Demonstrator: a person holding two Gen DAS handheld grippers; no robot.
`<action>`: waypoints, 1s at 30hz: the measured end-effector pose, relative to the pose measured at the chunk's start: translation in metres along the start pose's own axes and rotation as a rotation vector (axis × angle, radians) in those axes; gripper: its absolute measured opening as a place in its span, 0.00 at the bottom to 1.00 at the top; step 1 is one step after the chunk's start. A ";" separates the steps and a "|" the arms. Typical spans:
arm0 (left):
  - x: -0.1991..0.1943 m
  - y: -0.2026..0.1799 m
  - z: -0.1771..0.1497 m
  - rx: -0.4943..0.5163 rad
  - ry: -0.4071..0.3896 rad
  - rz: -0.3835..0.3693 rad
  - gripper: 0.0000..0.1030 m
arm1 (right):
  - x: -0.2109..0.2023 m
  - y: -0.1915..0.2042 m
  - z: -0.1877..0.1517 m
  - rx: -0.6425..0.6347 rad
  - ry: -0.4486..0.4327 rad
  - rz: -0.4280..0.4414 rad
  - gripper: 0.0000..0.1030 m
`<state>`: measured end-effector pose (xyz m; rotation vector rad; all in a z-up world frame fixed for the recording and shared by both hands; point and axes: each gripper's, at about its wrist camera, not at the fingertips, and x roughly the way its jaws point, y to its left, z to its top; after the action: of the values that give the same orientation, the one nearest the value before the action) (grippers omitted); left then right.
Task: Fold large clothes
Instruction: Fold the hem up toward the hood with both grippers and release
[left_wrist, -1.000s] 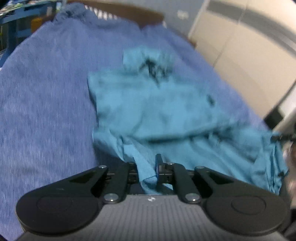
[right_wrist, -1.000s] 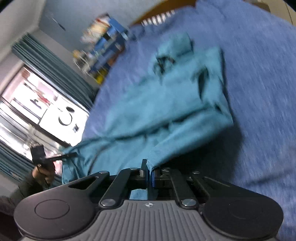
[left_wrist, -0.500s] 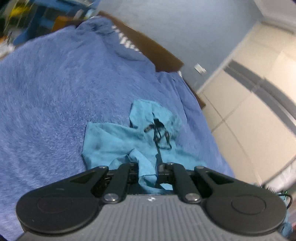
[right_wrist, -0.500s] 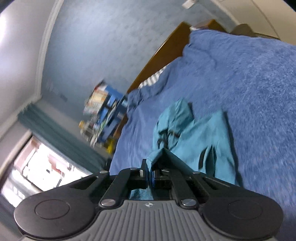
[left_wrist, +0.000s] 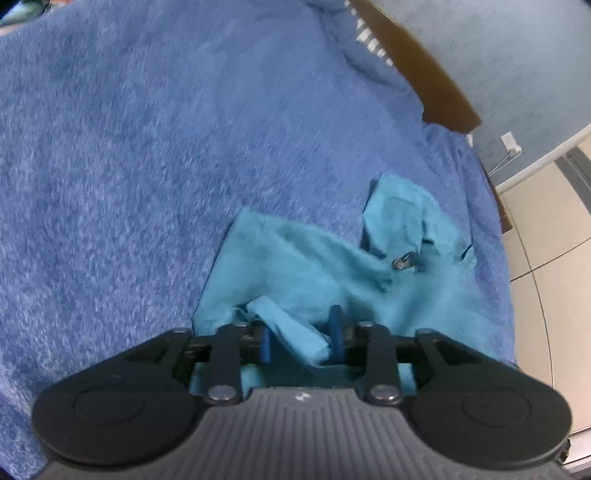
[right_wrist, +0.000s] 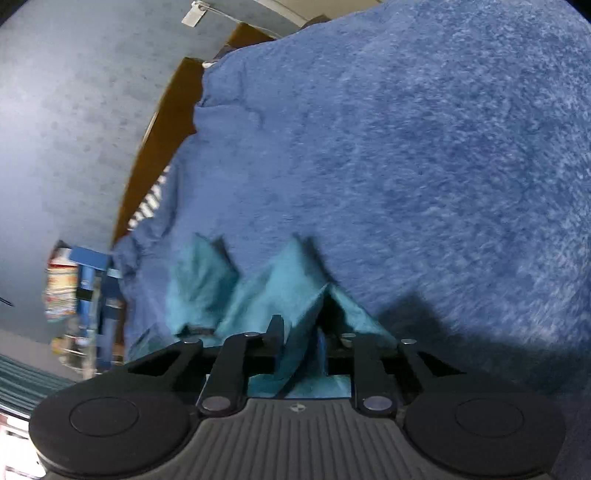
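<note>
Both grippers hang low over a teal hoodie spread on a blue blanket. On the left gripper (left_wrist: 300, 339) the jaws are opening, with a loose fold of the teal hoodie (left_wrist: 306, 273) lying between the blue pads and no longer pinched. On the right gripper (right_wrist: 298, 341) the jaws are likewise opening, a ridge of the hoodie (right_wrist: 280, 288) still standing up between them. From the left wrist the garment stretches away ahead and to the right, its long axis running toward the hood (left_wrist: 399, 218), which points at the wooden headboard (left_wrist: 432, 85). A metal drawstring tip (left_wrist: 402, 263) lies below the hood. The blue blanket (left_wrist: 147, 147) surrounds it on every side.
</note>
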<state>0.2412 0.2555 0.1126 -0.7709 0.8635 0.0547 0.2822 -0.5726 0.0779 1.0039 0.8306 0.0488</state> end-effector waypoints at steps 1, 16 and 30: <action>0.000 0.003 -0.002 -0.003 -0.007 -0.001 0.32 | 0.003 -0.003 0.000 0.005 -0.008 -0.008 0.31; -0.080 0.059 -0.049 -0.021 -0.176 -0.130 0.65 | -0.055 -0.022 -0.027 -0.261 -0.055 -0.078 0.55; -0.094 0.069 -0.153 -0.071 -0.076 -0.046 0.65 | -0.137 -0.048 -0.103 -0.259 0.045 -0.055 0.66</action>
<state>0.0533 0.2339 0.0768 -0.8499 0.7747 0.0740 0.1053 -0.5789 0.0952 0.7385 0.8681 0.1295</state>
